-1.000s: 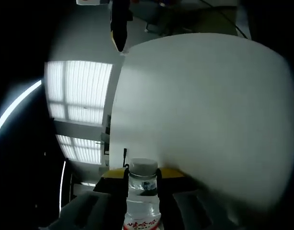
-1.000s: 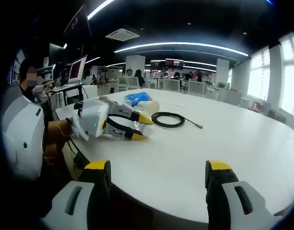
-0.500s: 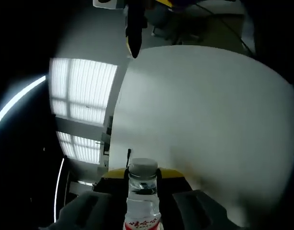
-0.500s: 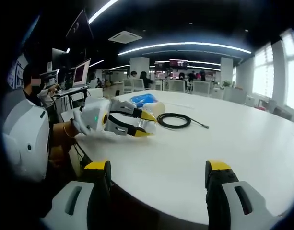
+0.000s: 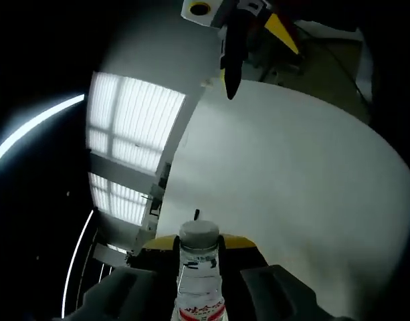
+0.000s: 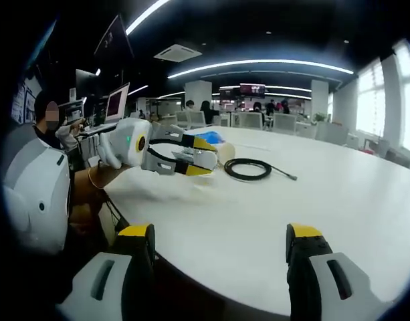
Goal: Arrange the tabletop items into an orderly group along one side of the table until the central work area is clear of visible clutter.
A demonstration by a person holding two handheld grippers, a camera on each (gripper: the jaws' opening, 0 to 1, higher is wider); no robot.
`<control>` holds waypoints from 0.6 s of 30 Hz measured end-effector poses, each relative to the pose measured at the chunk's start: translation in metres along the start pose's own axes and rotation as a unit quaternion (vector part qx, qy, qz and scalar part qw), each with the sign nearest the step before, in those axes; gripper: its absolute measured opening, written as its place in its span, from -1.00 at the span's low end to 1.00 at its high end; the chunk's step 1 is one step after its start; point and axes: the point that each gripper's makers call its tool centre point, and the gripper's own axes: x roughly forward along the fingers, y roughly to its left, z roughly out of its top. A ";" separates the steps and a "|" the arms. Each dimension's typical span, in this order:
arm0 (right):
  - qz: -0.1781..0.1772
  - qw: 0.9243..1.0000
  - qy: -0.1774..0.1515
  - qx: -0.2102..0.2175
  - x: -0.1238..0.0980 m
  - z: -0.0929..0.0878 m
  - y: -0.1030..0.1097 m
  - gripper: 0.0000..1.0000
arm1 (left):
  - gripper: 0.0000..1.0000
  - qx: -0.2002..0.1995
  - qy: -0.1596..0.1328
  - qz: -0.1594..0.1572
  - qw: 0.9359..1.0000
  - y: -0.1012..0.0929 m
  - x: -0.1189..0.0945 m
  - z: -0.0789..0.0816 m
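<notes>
between the left gripper (image 5: 199,251) jaws, a water bottle (image 5: 198,267), bottom cut off.

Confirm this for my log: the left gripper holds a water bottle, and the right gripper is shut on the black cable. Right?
Not quite. The left gripper does hold the water bottle, but the right gripper is open and empty in the right gripper view; the black cable lies on the table.

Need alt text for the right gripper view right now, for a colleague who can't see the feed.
The left gripper, held in a person's hand above a round white table, grips a clear water bottle lying sideways between its yellow-tipped jaws. Behind it on the table lie a coiled black cable and a blue packet. The right gripper waits open at the near edge.
</notes>
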 end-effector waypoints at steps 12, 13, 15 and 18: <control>-0.001 1.000 -0.004 0.001 -0.001 -0.001 0.000 0.54 | -0.59 -0.080 -0.008 0.045 0.996 0.035 -0.015 -0.001; -0.001 1.000 -0.005 0.001 -0.001 0.000 0.000 0.54 | -0.59 -0.085 -0.011 0.046 0.995 0.038 -0.017 -0.002; 0.002 1.000 -0.010 0.001 -0.001 0.001 0.001 0.54 | -0.59 -0.096 -0.011 0.049 0.994 0.041 -0.018 -0.003; 0.004 1.000 -0.012 0.004 -0.001 0.001 0.002 0.54 | -0.58 -0.127 -0.012 0.069 0.989 0.053 -0.023 -0.006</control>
